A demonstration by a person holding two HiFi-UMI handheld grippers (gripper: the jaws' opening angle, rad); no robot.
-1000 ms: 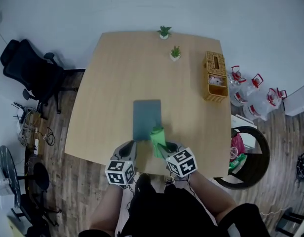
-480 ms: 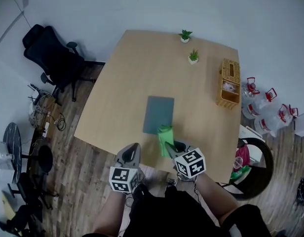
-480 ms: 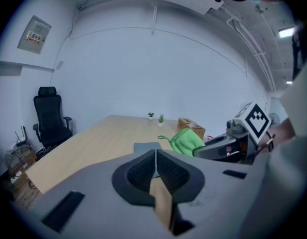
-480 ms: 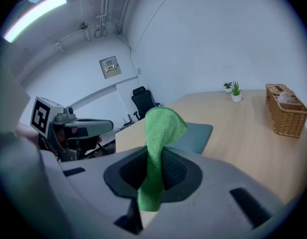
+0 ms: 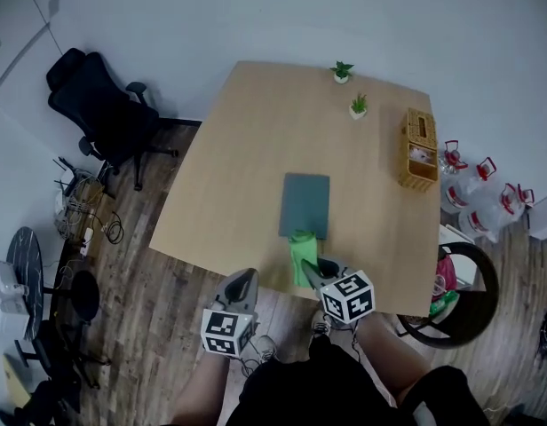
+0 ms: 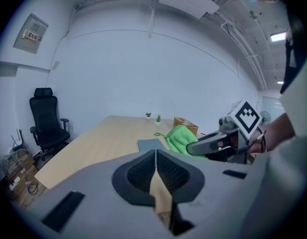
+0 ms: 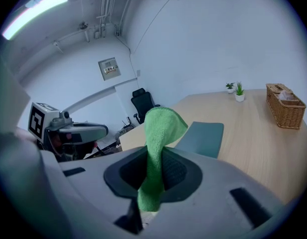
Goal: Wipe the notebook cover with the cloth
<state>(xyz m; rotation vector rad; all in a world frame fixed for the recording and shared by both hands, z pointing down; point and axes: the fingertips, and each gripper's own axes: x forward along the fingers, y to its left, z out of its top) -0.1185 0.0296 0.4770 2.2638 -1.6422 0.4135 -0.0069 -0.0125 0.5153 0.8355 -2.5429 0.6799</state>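
Light wooden table [image 5: 247, 158], flat grey-blue notebook [image 5: 305, 205], rumpled green cloth [image 5: 301, 251] in right tongs [image 7: 154, 166]

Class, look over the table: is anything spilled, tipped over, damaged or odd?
Nothing stands out. The notebook lies flat on the table, both potted plants stand upright, and the wicker basket sits squarely near the edge.

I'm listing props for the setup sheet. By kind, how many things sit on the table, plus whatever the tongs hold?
Notebook: 1
Potted plants: 2
Wicker basket: 1
Green cloth, held in the right tongs: 1
Total: 5
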